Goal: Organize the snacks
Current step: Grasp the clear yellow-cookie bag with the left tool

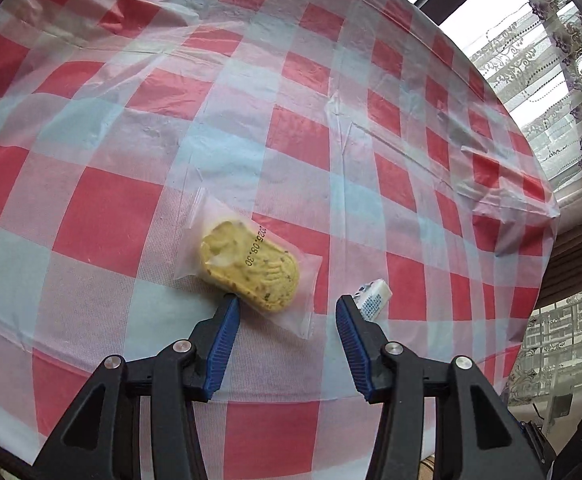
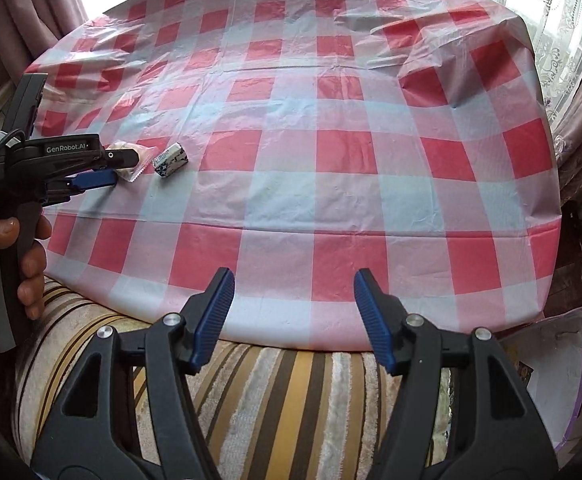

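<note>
- Table, covered by a red-and-white checked cloth: wrinkled plastic film, so snacks may slide or snag on creases.
- Left gripper: tongs apart, nothing clamped; it hangs over the snacks at the table's near left.
- Right gripper: tongs apart, empty, at the near table edge, well apart from both snacks.
- Biscuit packet: clear wrapper, flat on the cloth, its near end between the left tongs (left pad at its edge).
- Small blue-and-white wrapped sweet: just right of the biscuit.
- Advice: straddle the biscuit's narrow width, close gently; avoid pinching the cloth.
</note>
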Demonstrator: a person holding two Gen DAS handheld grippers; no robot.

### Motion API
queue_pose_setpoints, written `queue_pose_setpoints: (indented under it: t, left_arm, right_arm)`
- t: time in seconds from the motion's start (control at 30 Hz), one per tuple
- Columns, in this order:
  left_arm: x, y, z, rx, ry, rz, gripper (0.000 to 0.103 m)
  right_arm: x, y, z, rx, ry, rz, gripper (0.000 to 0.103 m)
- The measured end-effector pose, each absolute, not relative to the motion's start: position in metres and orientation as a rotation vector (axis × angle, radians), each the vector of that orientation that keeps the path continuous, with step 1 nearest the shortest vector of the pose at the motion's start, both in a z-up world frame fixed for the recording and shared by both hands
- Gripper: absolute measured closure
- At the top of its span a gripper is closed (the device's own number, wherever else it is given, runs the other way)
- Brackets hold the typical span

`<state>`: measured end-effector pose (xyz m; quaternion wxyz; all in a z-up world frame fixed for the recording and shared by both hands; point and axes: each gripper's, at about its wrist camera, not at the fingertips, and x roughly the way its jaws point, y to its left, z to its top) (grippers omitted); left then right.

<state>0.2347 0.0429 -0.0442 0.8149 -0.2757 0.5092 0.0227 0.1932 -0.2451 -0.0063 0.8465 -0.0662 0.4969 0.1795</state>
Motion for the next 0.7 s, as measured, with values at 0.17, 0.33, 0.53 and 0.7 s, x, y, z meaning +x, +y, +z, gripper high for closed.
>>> queue_pose_setpoints:
  t: [0.17, 0.33, 0.53, 0.7]
  left_arm:
    - [0.255, 0.045, -0.043, -0.575, 1.074, 0.054, 0.052]
    - [0.276, 0.046, -0.041, -0.537, 1.058, 0.069, 0.046]
    - [0.295, 0.040, -0.040, -0.417, 1.038, 0.090, 0.042]
    - [0.303, 0.018, -0.044, -0.189, 1.029, 0.086, 0.042]
  right_arm:
    - [0.201, -0.227, -0.009, -0.157, 1.051, 0.405, 0.037]
    - [0.211, -0.209, -0.012, -0.163, 1.047, 0.423, 0.037]
    - [0.224, -0.178, -0.014, -0.211, 1.025, 0.485, 0.037]
    - [0.235, -0.150, -0.019, -0.259, 1.018, 0.549, 0.037]
